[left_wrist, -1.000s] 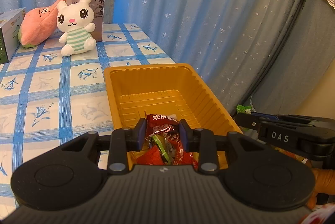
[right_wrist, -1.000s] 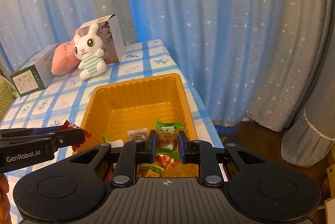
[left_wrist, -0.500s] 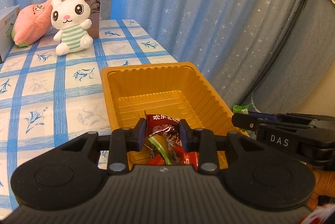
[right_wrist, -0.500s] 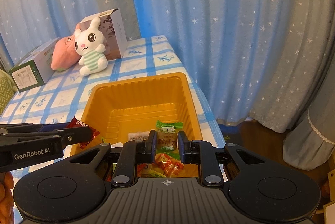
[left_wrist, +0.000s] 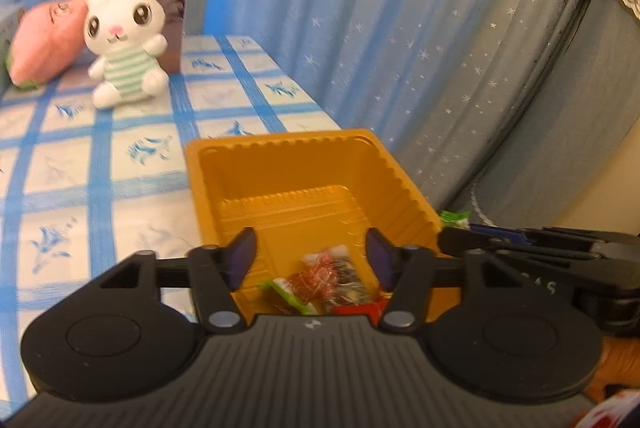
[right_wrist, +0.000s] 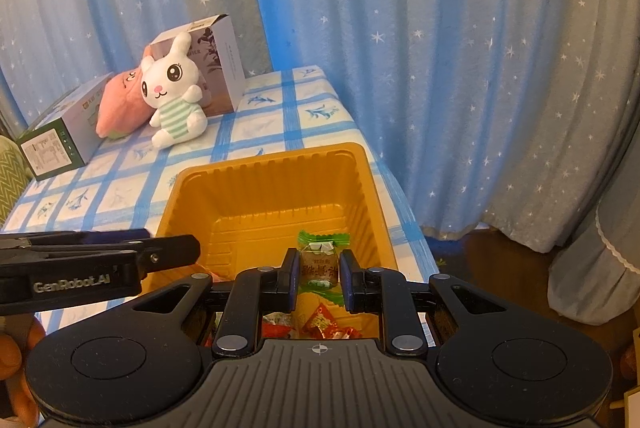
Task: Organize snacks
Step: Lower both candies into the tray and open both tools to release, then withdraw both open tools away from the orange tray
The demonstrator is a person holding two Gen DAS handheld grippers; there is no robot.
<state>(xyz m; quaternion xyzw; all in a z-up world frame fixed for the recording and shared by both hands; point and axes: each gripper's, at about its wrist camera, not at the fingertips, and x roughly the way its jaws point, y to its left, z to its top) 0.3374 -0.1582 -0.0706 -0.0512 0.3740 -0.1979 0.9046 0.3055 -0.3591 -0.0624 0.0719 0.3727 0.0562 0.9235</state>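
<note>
Blue star-print curtains behind; surface (right_wrist: 120, 188) covered in a blue-and-white checked cloth with leaf motifs. Orange plastic tray (left_wrist: 404, 180) sits at the cloth's right edge, centre of both views.

Left gripper (left_wrist: 312, 260): fingers spreading, jaws opening, nothing between them. Below the gap, at the tray's near end, lies a small pile of wrapped snacks (left_wrist: 332, 284), red and green wrappers. Judged: a drop into the tray, just being completed.

Right gripper (right_wrist: 319, 274): fingers pinching a green-wrapped candy (right_wrist: 320, 260), held over the tray's near right part. More red-wrapped pieces (right_wrist: 324, 320) lie beneath it. In the left wrist view this gripper enters from the right of frame, a green wrapper end showing at its tip.

Step in hand: loading the tray, one piece per gripper. Next move probably calls for the right fingers to part over the tray floor, clear of the wall, while the left backs off so the two do not meet.

Around, upper left of frame: white rabbit plush (right_wrist: 172, 96), pink plush (right_wrist: 120, 108), printed carton (right_wrist: 216, 64) behind them, green-and-white box (right_wrist: 52, 144). All well apart from the tray; none in the way. Tray sits close to the surface edge.
</note>
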